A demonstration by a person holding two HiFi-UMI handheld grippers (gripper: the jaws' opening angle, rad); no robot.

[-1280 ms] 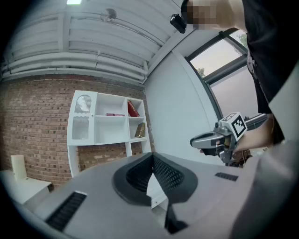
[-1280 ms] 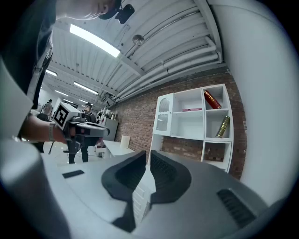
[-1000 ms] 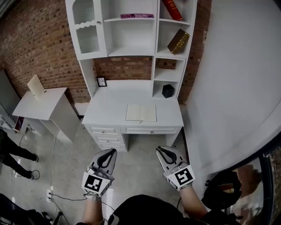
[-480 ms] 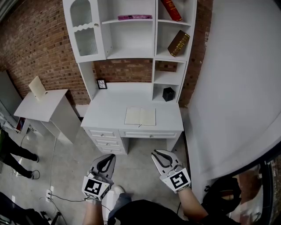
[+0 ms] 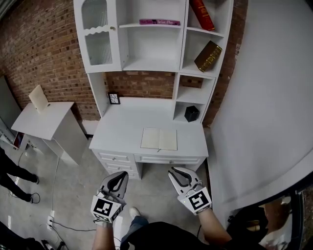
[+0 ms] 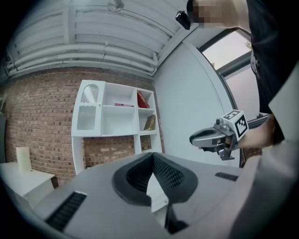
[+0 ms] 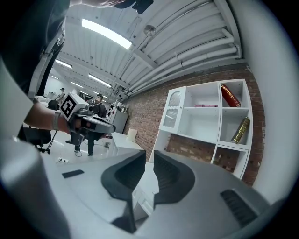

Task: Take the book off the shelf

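Note:
A white desk (image 5: 122, 136) carries a hutch of shelves. A red book (image 5: 202, 13) leans in the top right compartment. Below it a brown and gold book (image 5: 208, 56) leans too. A pink book (image 5: 159, 22) lies flat on the middle upper shelf. The shelves with the red book (image 7: 230, 95) and gold book (image 7: 240, 130) also show in the right gripper view. My left gripper (image 5: 123, 169) and right gripper (image 5: 172, 171) are held side by side over the floor in front of the desk, well short of the shelves. Both are shut and hold nothing.
An open notebook (image 5: 159, 139) lies on the desk. A black object (image 5: 191, 113) sits in the low cubby, a small frame (image 5: 113, 98) at the back left. A white side table (image 5: 41, 119) stands left, a white wall (image 5: 264, 107) right. A person's legs (image 5: 14, 180) show at far left.
The desk has come nearer in the head view and a foot has appeared below. Both grippers have moved toward the desk together, still shut.

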